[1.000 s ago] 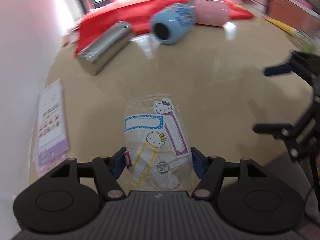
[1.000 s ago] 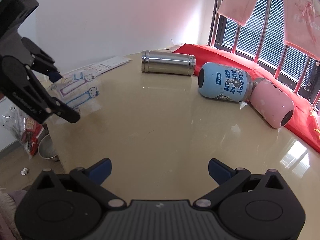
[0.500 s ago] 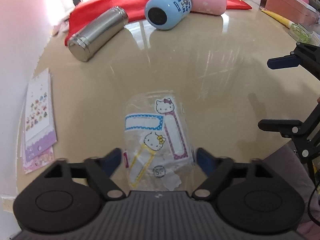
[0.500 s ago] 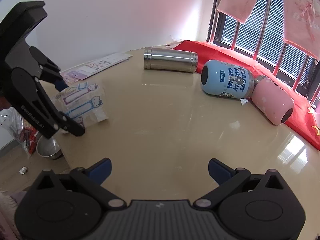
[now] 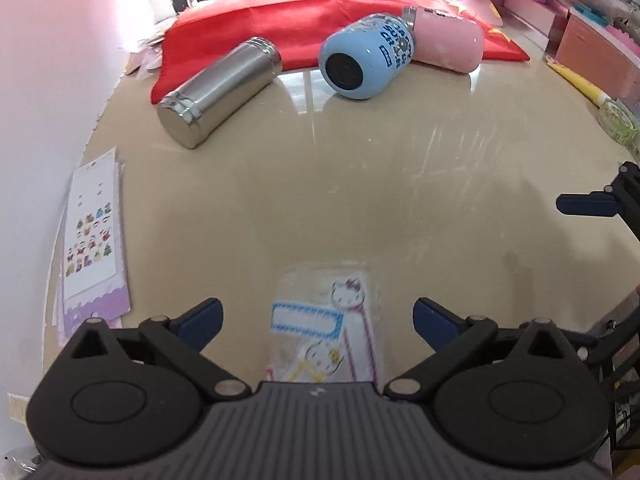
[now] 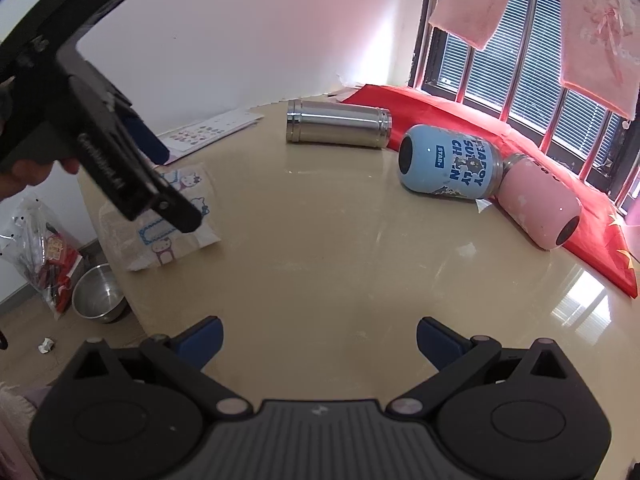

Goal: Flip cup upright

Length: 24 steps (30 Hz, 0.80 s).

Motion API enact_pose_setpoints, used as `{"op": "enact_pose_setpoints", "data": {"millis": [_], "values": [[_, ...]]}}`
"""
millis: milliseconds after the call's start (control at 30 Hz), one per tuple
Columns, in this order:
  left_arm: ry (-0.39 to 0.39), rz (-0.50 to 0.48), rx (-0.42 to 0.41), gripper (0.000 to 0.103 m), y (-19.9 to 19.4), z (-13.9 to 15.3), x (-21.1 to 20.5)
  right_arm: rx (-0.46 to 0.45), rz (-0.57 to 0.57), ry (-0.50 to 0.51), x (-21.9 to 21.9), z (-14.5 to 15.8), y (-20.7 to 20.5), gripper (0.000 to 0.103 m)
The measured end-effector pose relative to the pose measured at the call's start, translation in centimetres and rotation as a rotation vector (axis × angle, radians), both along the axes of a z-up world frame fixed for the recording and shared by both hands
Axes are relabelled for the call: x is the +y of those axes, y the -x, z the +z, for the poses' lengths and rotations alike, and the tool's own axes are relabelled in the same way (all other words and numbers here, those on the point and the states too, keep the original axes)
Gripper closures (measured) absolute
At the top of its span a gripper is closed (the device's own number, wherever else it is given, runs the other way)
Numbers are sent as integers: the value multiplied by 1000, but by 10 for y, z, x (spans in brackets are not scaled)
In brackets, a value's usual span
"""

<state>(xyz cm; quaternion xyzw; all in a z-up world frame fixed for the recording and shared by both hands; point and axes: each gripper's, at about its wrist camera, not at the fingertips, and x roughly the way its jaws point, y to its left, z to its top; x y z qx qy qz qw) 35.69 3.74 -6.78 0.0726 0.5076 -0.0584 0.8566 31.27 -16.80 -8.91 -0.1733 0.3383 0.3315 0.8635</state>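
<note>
Three cups lie on their sides at the far end of the beige table (image 5: 360, 200): a steel cup (image 5: 218, 92), a blue printed cup (image 5: 368, 62) and a pink cup (image 5: 446, 42). They also show in the right wrist view: steel (image 6: 338, 127), blue (image 6: 450, 162), pink (image 6: 538, 208). My left gripper (image 5: 318, 320) is open and empty, raised above a clear sticker packet (image 5: 326, 332). My right gripper (image 6: 319, 338) is open and empty over the table's near edge. The left gripper (image 6: 160, 184) also shows in the right wrist view, above the packet (image 6: 164, 216).
A red cloth (image 5: 320, 16) lies under the far cups. Sticker sheets (image 5: 94, 240) lie along the left edge by the white wall. Pink boxes (image 5: 592, 36) stand at the right. A steel bowl (image 6: 98, 300) and a bag (image 6: 44, 252) sit on the floor.
My left gripper has opened, let go of the sticker packet and lifted back from it. The packet now lies flat on the table. The right gripper has barely moved.
</note>
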Motion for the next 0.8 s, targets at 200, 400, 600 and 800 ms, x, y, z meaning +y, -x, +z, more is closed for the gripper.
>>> {"op": "enact_pose_setpoints", "data": {"millis": [200, 400, 600, 800], "values": [[-52, 14, 56, 5, -12, -12, -11, 4, -15, 2, -2, 0, 0, 0], [-51, 32, 74, 40, -12, -19, -12, 6, -18, 0, -1, 0, 1, 0], [-13, 31, -15, 41, 1, -2, -5, 12, -24, -3, -1, -2, 4, 0], [33, 54, -98, 40, 14, 6, 7, 17, -35, -18, 3, -1, 8, 0]]}}
